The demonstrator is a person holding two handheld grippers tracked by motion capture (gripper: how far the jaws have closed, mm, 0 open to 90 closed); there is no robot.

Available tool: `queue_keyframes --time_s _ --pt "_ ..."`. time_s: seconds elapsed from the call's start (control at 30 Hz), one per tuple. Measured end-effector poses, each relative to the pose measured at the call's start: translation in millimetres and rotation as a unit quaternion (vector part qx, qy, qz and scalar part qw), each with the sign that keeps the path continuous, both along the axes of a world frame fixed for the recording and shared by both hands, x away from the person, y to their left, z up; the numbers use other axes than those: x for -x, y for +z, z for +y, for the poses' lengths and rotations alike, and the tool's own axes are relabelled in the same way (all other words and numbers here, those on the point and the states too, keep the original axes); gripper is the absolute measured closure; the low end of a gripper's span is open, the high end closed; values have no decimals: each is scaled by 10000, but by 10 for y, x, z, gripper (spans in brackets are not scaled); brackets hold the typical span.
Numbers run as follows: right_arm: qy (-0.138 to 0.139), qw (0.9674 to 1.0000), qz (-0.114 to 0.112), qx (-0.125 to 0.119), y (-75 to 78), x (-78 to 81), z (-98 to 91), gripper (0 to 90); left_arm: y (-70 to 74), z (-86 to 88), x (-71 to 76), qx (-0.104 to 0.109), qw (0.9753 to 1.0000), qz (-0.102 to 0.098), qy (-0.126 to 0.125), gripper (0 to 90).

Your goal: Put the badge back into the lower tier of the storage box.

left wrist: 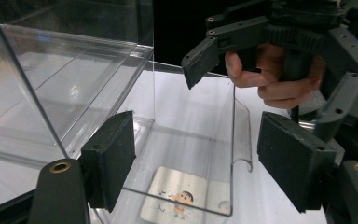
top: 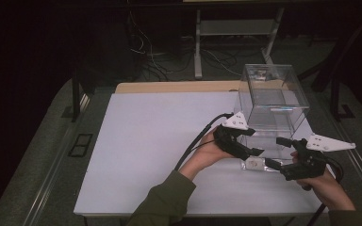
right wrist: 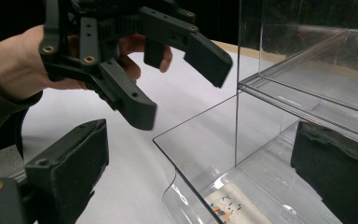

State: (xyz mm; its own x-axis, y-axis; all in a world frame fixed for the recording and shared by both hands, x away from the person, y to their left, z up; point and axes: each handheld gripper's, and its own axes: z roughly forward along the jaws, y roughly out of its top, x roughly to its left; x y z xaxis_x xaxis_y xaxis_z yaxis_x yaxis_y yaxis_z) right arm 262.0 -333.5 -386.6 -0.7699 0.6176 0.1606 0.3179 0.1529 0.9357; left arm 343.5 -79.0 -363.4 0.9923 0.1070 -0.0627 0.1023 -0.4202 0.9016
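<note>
A clear box (top: 273, 101) stands at the right of the white surface (top: 146, 150), its drawer (top: 259, 157) pulled out. Both the left gripper (top: 257, 151) and the right gripper (top: 275, 153) have jaws open, holding nothing, flanking the drawer with a picture card (left wrist: 179, 200) inside.

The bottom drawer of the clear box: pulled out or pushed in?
Pulled out. The drawer juts forward from under the clear box, its curved front lip free, with a cartoon card lying flat on its floor.
</note>
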Motion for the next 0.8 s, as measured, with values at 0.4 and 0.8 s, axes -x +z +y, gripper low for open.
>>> queue_keyframes --time_s 0.4,0.8 --pt "-4 10000 0 21 1 -2 3 38 65 350 37 123 9997 -47 214 229" --pt "-22 10000 -2 31 1 0 8 38 40 786 58 182 9983 -37 561 187"
